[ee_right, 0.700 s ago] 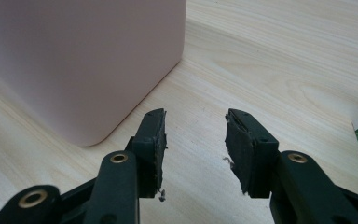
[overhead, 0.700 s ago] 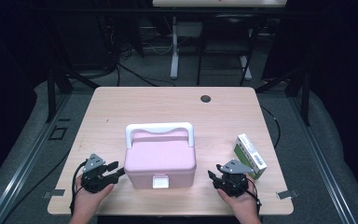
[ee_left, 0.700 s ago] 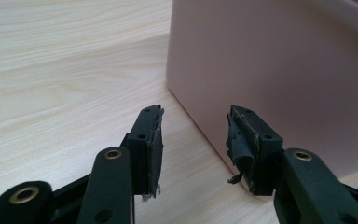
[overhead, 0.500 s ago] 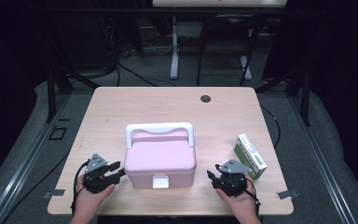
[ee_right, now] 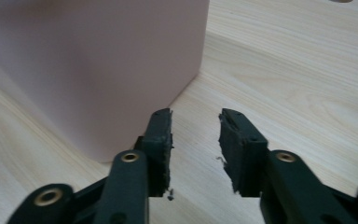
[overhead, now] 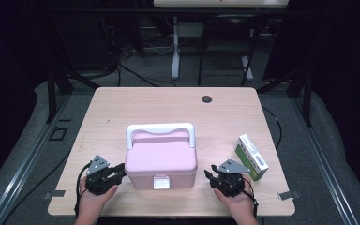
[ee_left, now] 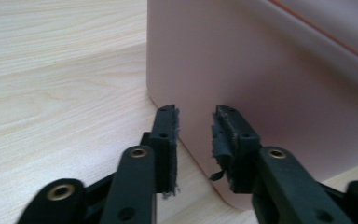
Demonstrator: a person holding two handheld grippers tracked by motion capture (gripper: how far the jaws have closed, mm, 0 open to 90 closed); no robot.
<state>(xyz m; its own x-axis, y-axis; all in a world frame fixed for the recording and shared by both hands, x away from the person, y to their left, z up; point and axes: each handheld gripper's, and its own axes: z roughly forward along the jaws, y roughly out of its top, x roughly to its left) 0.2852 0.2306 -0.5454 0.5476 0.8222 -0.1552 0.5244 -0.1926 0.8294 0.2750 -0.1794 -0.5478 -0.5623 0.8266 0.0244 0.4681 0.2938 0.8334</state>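
Pink box's (overhead: 161,159) white handle (overhead: 160,129) overhead

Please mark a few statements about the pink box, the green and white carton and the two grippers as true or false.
1. The pink box has its lid shut and its white handle lying along the far edge of the lid. True.
2. The left gripper holds the white handle. False: its jaws are open and empty, next to the box's left side, low down.
3. The green and white carton lies on the table to the right of the box. True.
4. The right gripper is shut on the carton. False: its jaws are open with nothing between them, pointing at the box's right side.
5. The carton is stacked on the box lid. False: it lies on the table, apart from the box.
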